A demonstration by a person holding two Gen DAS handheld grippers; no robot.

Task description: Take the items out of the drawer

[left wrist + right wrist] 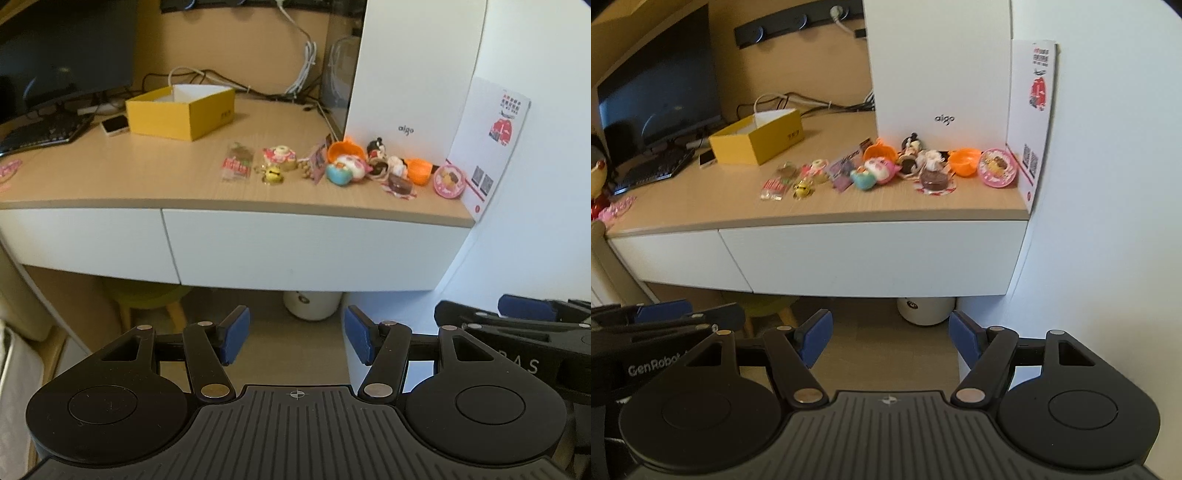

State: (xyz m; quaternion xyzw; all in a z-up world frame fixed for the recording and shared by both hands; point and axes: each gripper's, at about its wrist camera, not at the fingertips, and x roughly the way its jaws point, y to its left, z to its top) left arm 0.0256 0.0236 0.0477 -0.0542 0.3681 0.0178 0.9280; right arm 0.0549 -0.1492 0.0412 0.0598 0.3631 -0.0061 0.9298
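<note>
Two white drawer fronts sit shut under the wooden desk top; the right drawer (314, 247) (871, 254) faces both grippers. On the desk above it lie several small toys: a candy packet (236, 167) (774, 188), orange cups (417, 170) (964, 162), a round pink tin (448, 181) (997, 167), a chocolate cake toy (932, 179). My left gripper (295, 338) hangs open and empty in front of and below the drawer. My right gripper (890, 338) is likewise open with nothing between its blue pads, and shows at the right edge of the left wrist view (524, 314).
A yellow open box (181, 110) (759, 142), a keyboard (44, 133) and a monitor (661, 81) occupy the desk's left. A white computer case (413, 66) (942, 62) and a leaflet (487, 144) stand at the right by the wall. A white bin (314, 304) sits below.
</note>
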